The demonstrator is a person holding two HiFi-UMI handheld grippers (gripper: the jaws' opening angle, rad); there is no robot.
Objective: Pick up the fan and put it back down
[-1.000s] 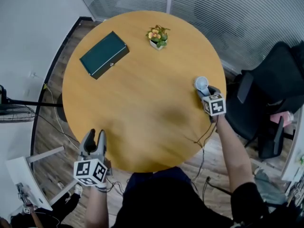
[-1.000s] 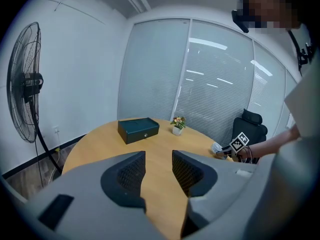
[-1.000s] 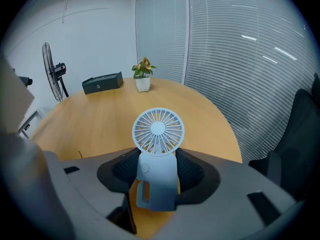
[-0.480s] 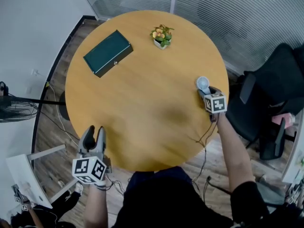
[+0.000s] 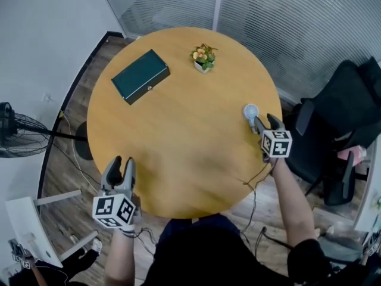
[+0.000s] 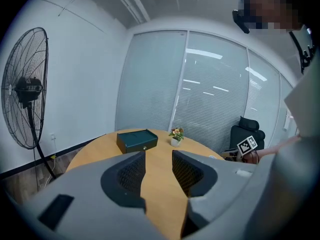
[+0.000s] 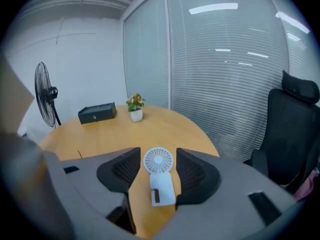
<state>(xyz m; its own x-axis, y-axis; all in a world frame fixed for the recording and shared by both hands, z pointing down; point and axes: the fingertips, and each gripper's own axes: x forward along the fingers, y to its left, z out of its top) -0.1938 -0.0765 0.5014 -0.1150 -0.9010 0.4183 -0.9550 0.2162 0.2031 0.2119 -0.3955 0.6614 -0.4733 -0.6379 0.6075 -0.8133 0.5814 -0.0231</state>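
Fan (image 7: 159,176): small, white, round grille over a flat base; upright between the right gripper (image 7: 157,153) jaws, neither pad pressing it.
Right gripper: released, jaws just opening.
Left gripper (image 6: 158,156): jaws apart, nothing between them.
Table (image 5: 178,130): round, smooth wood, below both jaw pairs.
Box (image 5: 141,76): dark green, far beyond the jaws.
Room: slatted glass wall (image 5: 286,16), black chair (image 5: 339,118).

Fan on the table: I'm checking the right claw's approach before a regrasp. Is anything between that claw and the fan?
Nothing visible is in the way. The white fan lies flat on the table, right in the gap of the right claw. The claw's jaws have just been opening and are not clamped on it.
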